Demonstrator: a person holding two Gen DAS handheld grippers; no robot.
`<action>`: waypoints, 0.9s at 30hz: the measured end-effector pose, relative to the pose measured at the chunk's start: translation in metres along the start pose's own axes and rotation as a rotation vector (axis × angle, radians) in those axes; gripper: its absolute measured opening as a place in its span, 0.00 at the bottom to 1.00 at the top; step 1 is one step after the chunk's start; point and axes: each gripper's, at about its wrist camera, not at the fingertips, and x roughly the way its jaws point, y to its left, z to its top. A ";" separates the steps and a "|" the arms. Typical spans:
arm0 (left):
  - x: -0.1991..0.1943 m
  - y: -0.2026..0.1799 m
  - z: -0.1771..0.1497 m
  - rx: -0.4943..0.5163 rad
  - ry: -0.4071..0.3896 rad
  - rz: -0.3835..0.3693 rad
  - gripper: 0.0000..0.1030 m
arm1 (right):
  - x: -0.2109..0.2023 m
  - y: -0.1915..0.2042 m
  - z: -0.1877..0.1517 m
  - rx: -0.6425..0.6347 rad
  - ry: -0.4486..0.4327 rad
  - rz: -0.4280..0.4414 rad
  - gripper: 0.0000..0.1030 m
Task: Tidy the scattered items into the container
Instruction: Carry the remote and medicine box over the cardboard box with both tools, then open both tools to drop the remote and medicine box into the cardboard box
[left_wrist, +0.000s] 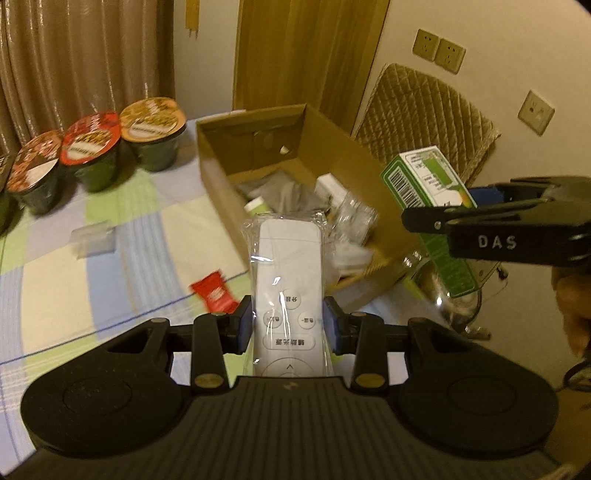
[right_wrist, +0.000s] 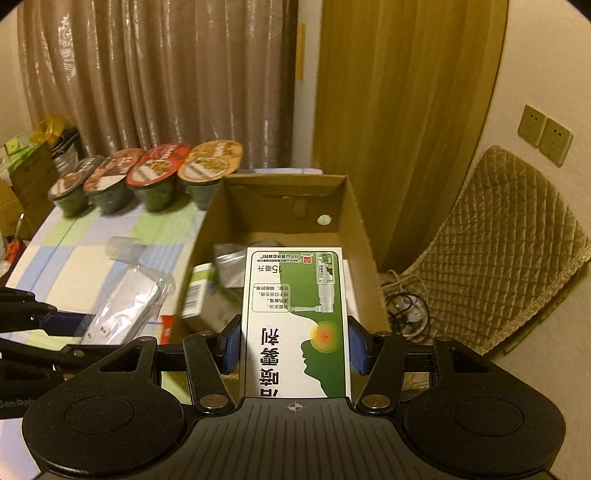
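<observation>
Left wrist view: left gripper (left_wrist: 288, 325) is clamping a white remote (left_wrist: 288, 291) sealed in a clear plastic sleeve, blue pads (left_wrist: 244, 325) pressing on both long sides, jaws partly closed to the remote's width. Remote is pointing forward at the cardboard box (left_wrist: 384, 177), nose just short of its near rim, likely lined up for a drop. Box is already holding several items: wrapped bits, a white carton, a tube. Button text on the remote is Chinese, too small to read reliably. Right gripper (left_wrist: 424, 218) is coming in from the right edge, marked "DAS", holding the green box (left_wrist: 424, 177) beside the box wall; barcode showing. A red sachet (left_wrist: 214, 291) and a clear packet (left_wrist: 94, 240) are lying loose on the checked cloth (left_wrist: 55, 288), still to be collected. Four noodle cups (left_wrist: 90, 147) are lined up by the curtain.

Right wrist view: right gripper (right_wrist: 293, 349) is squeezing the green box (right_wrist: 295, 325) across its width, jaws partly closed, box hanging over the cardboard box (right_wrist: 354, 221) opening. Print is upside down: Chinese title, a throat-spray picture, "15" plus characters. Left gripper's remote (right_wrist: 125, 306) is showing at left, near the rim.
</observation>
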 end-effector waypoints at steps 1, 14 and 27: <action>0.003 -0.003 0.006 -0.003 -0.004 -0.003 0.32 | 0.003 -0.004 0.001 0.001 0.000 -0.002 0.56; 0.056 -0.015 0.059 -0.120 -0.022 -0.054 0.32 | 0.033 -0.036 0.012 0.030 0.012 -0.005 0.56; 0.098 -0.010 0.086 -0.236 -0.036 -0.044 0.32 | 0.062 -0.043 0.015 0.030 0.031 0.008 0.56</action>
